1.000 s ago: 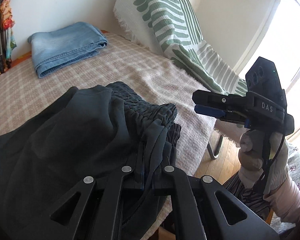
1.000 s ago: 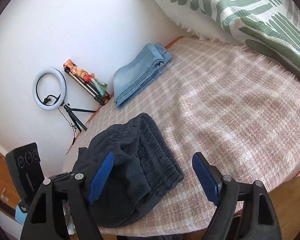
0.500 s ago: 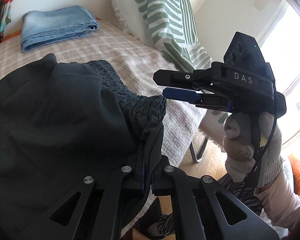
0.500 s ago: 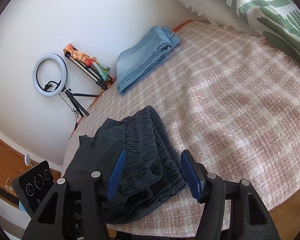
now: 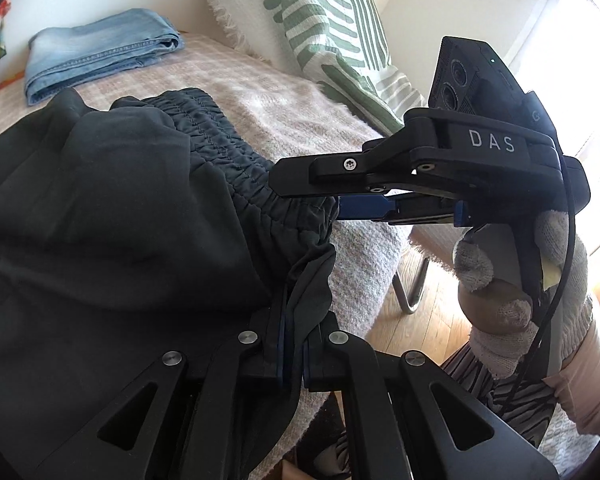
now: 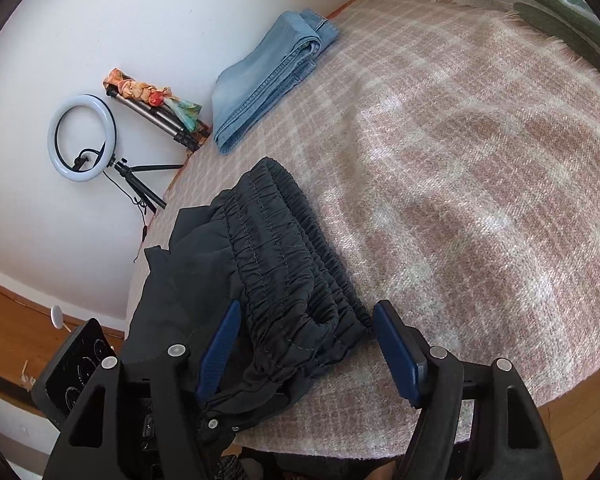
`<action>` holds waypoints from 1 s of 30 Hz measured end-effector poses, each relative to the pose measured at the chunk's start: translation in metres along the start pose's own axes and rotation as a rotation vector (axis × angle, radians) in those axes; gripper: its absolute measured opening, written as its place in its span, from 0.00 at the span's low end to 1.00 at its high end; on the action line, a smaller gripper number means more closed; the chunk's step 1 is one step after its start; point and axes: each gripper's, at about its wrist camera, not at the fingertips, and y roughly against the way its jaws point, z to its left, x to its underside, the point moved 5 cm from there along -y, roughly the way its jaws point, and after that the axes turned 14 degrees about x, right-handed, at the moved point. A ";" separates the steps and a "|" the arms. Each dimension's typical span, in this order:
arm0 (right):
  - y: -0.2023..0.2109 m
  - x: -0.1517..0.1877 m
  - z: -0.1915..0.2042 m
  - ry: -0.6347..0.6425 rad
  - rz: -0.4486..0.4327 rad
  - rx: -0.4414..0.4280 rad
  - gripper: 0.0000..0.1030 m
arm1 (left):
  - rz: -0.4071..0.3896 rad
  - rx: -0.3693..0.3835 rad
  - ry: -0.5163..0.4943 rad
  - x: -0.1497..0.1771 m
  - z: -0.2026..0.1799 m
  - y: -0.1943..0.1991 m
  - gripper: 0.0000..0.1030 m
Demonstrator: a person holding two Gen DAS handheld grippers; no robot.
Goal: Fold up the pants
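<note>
Both wrist views look steeply down from close over the near edge of the pink checked blanket [image 6: 480,152]. They share the black pants [image 5: 100,220] and the far folded jeans [image 6: 268,76] (the left view also catches the right gripper [image 5: 300,196]).
</note>
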 end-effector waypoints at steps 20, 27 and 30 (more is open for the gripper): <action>0.011 -0.071 0.046 0.287 -0.101 -0.006 0.82 | -0.090 -0.250 0.051 0.049 0.043 0.182 0.41; -0.056 -0.102 0.052 0.401 0.028 -0.048 0.83 | -0.095 -0.310 0.182 0.073 0.097 0.199 0.41; -0.060 -0.101 0.055 0.425 0.035 -0.142 0.88 | -0.093 -0.311 0.202 0.080 0.107 0.200 0.41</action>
